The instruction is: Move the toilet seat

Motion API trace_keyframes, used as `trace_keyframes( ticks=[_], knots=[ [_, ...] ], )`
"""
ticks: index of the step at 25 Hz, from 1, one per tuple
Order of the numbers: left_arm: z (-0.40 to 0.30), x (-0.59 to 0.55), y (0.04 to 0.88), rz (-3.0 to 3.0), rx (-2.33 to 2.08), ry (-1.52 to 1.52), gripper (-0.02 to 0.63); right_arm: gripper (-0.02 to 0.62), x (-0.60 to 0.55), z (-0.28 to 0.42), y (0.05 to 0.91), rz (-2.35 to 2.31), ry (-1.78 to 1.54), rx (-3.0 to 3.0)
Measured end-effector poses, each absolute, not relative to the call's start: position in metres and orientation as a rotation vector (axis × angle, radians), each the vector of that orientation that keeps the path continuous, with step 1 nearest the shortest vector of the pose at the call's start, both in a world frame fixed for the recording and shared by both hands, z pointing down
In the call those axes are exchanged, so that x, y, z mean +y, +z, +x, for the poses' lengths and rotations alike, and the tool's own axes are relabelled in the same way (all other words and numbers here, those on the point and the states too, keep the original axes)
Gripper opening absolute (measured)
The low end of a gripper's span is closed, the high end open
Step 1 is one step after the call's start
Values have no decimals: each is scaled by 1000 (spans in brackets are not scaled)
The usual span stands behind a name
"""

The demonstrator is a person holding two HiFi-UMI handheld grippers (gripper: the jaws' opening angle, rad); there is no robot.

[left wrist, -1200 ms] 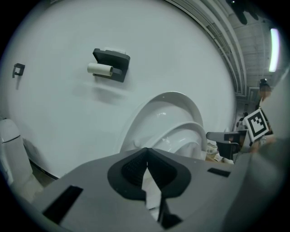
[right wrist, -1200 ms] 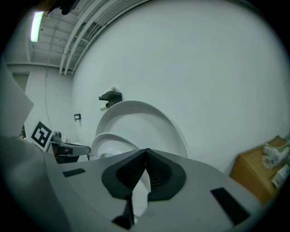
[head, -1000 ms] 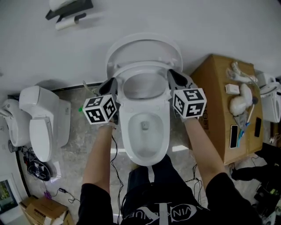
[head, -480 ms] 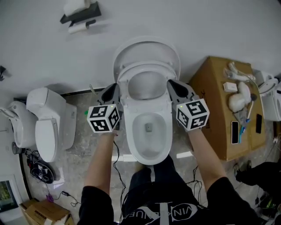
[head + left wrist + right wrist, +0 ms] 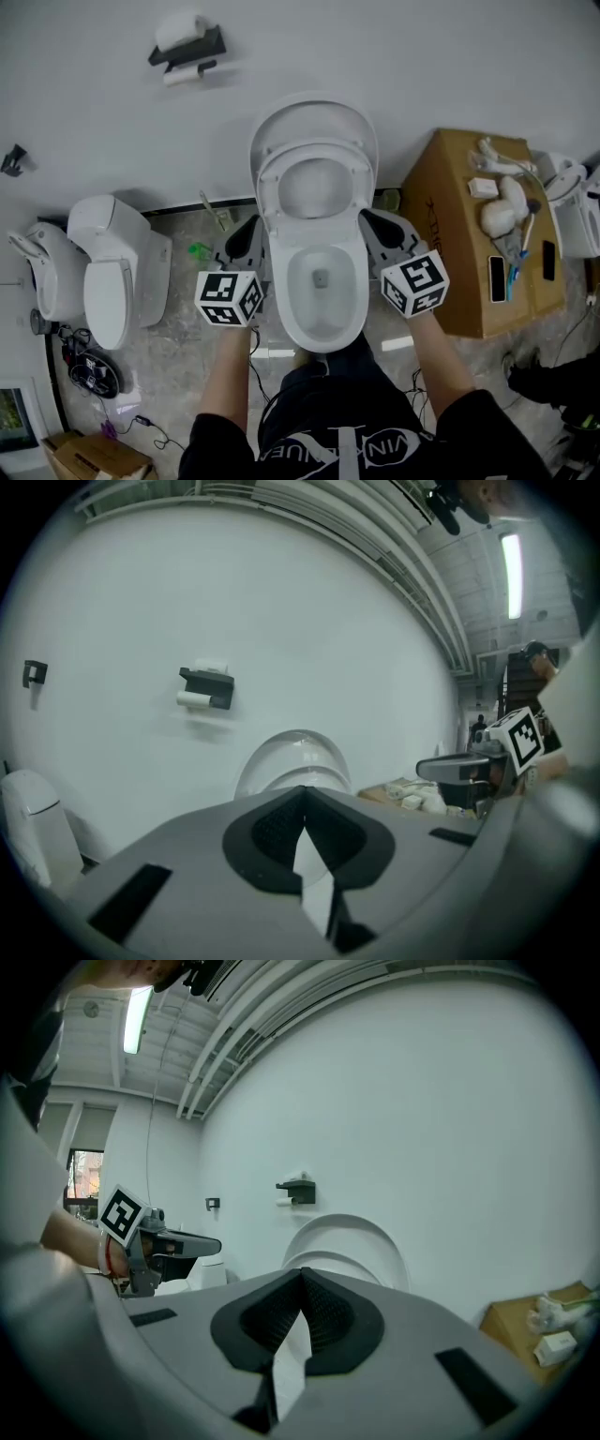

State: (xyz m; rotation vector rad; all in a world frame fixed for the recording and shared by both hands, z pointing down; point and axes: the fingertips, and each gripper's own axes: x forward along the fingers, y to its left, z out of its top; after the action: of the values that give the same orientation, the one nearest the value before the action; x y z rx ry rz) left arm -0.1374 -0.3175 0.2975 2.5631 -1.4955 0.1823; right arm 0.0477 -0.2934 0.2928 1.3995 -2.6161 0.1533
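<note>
The seat (image 5: pixel 269 180) stands raised against the lid (image 5: pixel 314 114), ahead of and between the left hand-held gripper (image 5: pixel 247 236) and right hand-held gripper (image 5: pixel 373 223). Both are clenched on nothing. The move looks done.

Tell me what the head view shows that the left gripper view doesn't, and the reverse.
Only the head view: the open bowl and the floor around it. Only the left gripper view: the left gripper up close, jaws shut on nothing, plus the ceiling light. Both: the toilet seat raised against its lid, the wall paper holder, the cardboard box and the right gripper.
</note>
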Motion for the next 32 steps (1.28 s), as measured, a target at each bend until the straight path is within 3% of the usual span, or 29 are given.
trace_keyframes(
  ticks=[11,32],
  knots=[
    [-135,-257,278,2610,-1500,205,3,9,-245,54,270,1450,223,-2708],
    [-136,-254,248,2656,-1537,153,3,9,-240,39,239,1414,133,-2776]
  ],
)
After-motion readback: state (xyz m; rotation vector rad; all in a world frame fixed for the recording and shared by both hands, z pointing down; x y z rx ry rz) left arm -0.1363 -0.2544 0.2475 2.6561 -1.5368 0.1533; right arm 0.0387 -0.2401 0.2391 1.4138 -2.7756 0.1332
